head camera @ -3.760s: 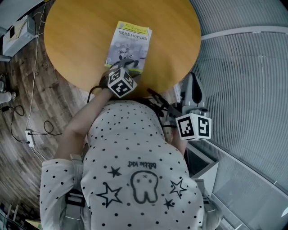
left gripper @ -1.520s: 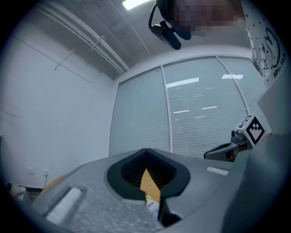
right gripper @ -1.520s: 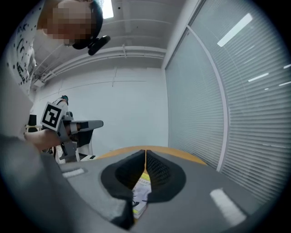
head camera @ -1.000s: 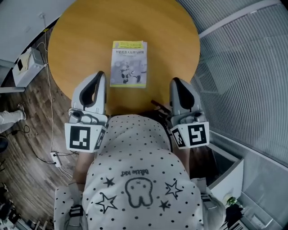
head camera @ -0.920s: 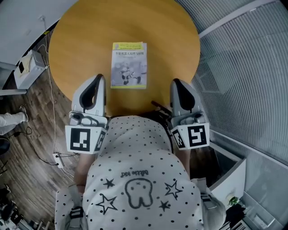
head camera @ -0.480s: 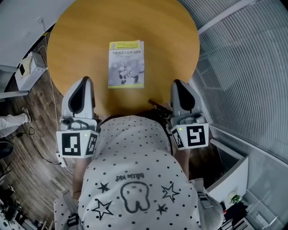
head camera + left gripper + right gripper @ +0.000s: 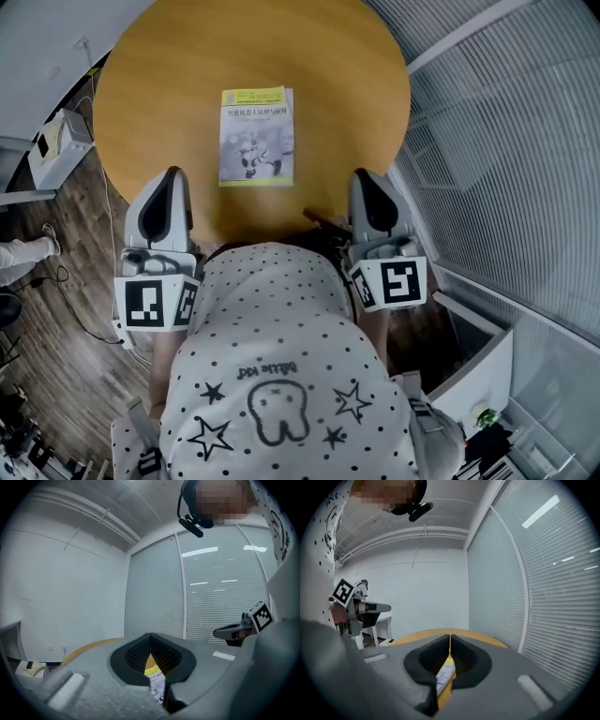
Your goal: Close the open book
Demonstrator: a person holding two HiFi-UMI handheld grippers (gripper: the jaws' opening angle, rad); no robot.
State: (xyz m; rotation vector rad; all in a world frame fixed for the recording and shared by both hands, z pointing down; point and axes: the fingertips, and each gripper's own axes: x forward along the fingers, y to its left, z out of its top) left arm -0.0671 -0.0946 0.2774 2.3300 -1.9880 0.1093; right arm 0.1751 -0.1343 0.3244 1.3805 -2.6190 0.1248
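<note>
Even, bright indoor light; gripper views show fisheye warping and dark corners.

The person wears a white shirt [image 7: 281, 375] scattered with small black dots. Printed on the shirt in black outline are a tooth [image 7: 279, 412], several stars [image 7: 211, 436] around it, and a short line of lettering. On either side of the shirt, the left gripper [image 7: 169, 176] and right gripper [image 7: 367, 178] have light grey shells with black oval insets and dark ribbed jaws. Each carries a white cube [image 7: 155, 302] with black square markers. A black headset [image 7: 190, 523] with a microphone boom is worn on the head.
</note>
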